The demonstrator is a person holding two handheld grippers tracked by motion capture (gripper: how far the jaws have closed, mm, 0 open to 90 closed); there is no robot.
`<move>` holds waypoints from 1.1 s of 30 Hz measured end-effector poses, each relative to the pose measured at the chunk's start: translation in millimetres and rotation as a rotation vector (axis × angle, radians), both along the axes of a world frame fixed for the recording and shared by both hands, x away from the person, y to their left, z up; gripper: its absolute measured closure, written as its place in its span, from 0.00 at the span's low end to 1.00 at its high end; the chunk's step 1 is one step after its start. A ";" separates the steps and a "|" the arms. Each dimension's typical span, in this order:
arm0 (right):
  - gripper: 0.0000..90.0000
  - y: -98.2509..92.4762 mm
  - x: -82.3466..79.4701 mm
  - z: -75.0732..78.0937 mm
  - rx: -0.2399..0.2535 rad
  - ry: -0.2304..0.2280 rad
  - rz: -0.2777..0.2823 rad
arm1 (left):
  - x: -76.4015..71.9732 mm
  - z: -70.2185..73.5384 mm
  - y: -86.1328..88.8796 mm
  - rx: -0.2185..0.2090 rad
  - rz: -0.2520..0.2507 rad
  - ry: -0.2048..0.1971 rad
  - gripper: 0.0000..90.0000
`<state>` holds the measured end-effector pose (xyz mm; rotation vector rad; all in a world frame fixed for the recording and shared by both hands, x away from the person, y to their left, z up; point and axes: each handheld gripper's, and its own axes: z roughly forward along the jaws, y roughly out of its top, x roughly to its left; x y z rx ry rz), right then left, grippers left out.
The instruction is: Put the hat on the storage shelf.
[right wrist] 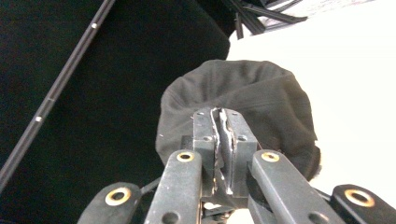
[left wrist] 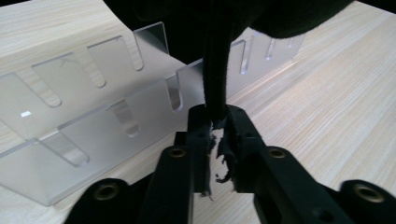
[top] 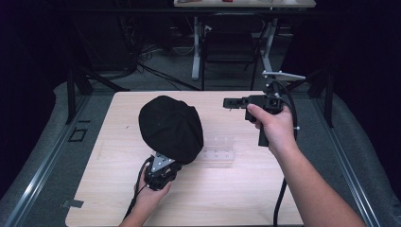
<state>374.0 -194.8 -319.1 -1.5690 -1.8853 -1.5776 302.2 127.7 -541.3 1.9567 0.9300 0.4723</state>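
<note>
- The left gripper (top: 163, 166), low and left of centre in the high view, has its fingers (left wrist: 201, 128) narrow, pinching a fold of the black cap's hem.
- The black cap (top: 170, 126) sits domed at centre-left of the worktop (top: 246, 198); it looks like soft, light, matte knit that will sag, so the hem is the best place to grip.
- The clear acrylic rack (top: 218, 151), stiff, glossy and slotted, lies just right of the cap.
- The right gripper (top: 231, 102), upper right, hangs apart with fingers nearly together, holding nothing.
</note>
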 end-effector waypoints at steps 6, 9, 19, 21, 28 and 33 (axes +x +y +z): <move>0.94 0.8 -7.2 0.1 -0.070 -0.035 -0.014 | -2.4 1.2 7.5 -0.003 0.002 -0.007 0.74; 0.93 1.0 -10.2 -1.5 -0.099 -0.045 -0.016 | -3.8 2.3 14.0 -0.024 0.005 -0.004 0.68; 0.93 -6.8 -22.7 -12.8 -0.198 -0.077 -0.045 | -12.6 8.2 37.3 -0.079 0.021 0.072 0.56; 0.93 -10.2 -27.3 -18.2 -0.214 -0.082 -0.051 | -16.8 7.6 45.1 -0.080 0.023 0.089 0.55; 0.93 -14.6 -38.3 -32.4 -0.277 -0.093 -0.065 | -22.4 2.5 58.5 -0.049 0.052 0.076 0.53; 0.91 -18.9 -45.8 -44.4 -0.312 -0.089 -0.074 | -24.4 -1.8 61.8 -0.046 0.057 0.078 0.51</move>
